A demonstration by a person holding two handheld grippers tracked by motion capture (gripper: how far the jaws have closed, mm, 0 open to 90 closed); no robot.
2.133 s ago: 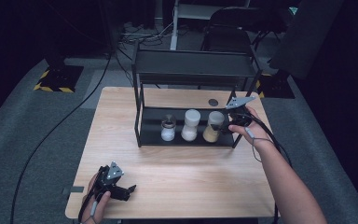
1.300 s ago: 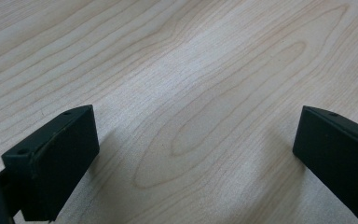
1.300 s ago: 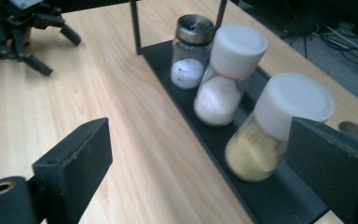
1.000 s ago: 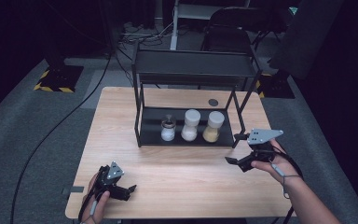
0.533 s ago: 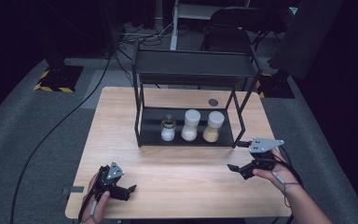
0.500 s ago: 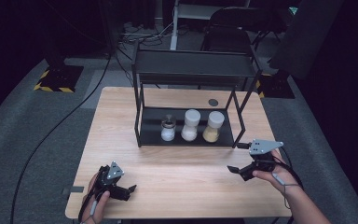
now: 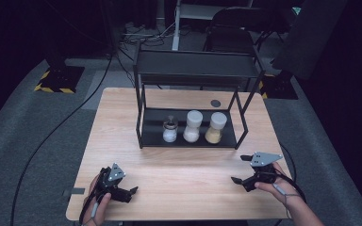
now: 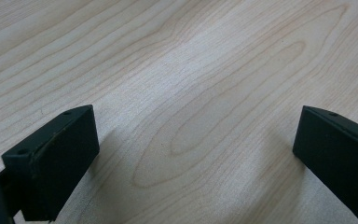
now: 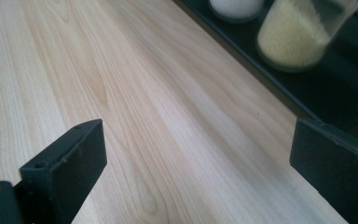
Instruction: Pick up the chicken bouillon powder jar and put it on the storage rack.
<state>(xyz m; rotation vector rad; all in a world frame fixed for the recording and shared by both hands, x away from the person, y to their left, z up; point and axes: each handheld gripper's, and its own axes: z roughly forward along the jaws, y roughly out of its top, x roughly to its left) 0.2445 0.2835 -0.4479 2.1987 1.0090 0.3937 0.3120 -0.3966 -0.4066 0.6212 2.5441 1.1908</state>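
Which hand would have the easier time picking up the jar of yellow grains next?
Probably the right. The right tool sits at the table's right front, below the yellow jar at the rack's right end, jaws open and empty. The left tool lies across the table, at the far-left front.

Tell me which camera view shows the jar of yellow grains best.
The high view: the jar of yellow grains stands whole there, white lid on, rightmost of three on the rack's lower shelf. The right gripper view has it larger but cut off at the top edge. The left gripper view looks at bare tabletop.
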